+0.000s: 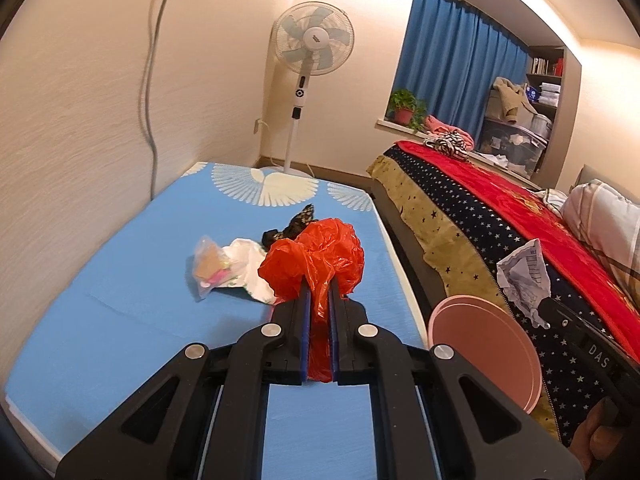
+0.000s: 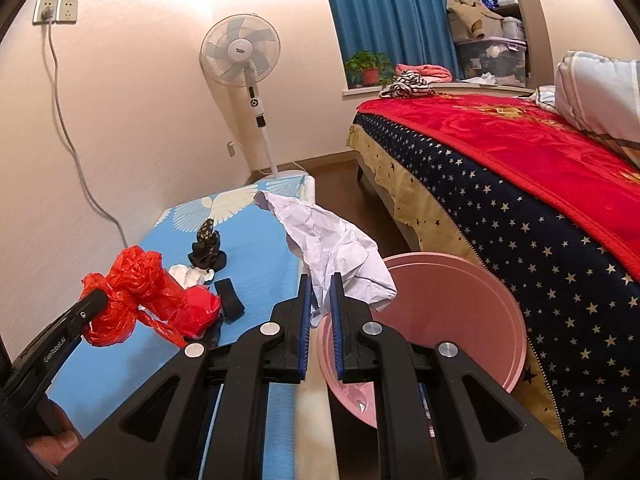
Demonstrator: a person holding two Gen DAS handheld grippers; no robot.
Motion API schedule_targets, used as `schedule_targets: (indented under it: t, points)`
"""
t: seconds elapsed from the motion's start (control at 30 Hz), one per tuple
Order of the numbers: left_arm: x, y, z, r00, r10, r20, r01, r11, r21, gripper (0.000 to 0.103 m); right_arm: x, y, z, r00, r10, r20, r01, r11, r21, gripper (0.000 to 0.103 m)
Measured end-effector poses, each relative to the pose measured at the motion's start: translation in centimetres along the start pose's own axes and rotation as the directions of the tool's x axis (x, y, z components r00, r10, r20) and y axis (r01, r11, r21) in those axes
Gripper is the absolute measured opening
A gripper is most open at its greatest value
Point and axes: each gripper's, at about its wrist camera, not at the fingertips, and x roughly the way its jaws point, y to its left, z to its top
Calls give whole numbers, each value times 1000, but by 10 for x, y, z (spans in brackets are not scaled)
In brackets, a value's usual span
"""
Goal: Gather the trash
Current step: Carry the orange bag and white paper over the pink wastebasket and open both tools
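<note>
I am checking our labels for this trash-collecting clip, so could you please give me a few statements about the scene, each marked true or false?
1. The left gripper is shut on the red plastic bag. True.
2. The right gripper is empty. False: it grips the crumpled white paper.
3. The pink bin stands between the blue mat and the bed. True.
4. The blue mat is cleared of litter. False: a small clear bag and other scraps lie there.

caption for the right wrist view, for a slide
Right gripper shut on crumpled white paper above the pink bin; left gripper holds a red plastic bag.
</note>
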Motion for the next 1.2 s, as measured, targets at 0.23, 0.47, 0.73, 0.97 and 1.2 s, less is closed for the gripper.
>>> schedule_targets:
  t: [0.23,0.47,0.73,0.97,1.2]
  points:
    - [5,-19,1,1000,-30,3,30,999,20,7,-2,-10,4,999,-33,18,33,999,12,10]
    - [11,-36,0,998,-58,0,58,998,35,7,-2,-22,6,997,-70,29,69,997,27,10]
    - [20,-53,-1,996,-93,-10,93,994,58,7,3,-36,6,993,-114,31,113,992,52,10]
    - [31,-75,-1,990,-140,-18,141,985,99,7,4,-46,5,987,-155,37,152,986,68,10]
    - [43,-91,-4,984,-174,-38,177,978,109,7,8,-60,4,980,-196,28,192,977,95,10]
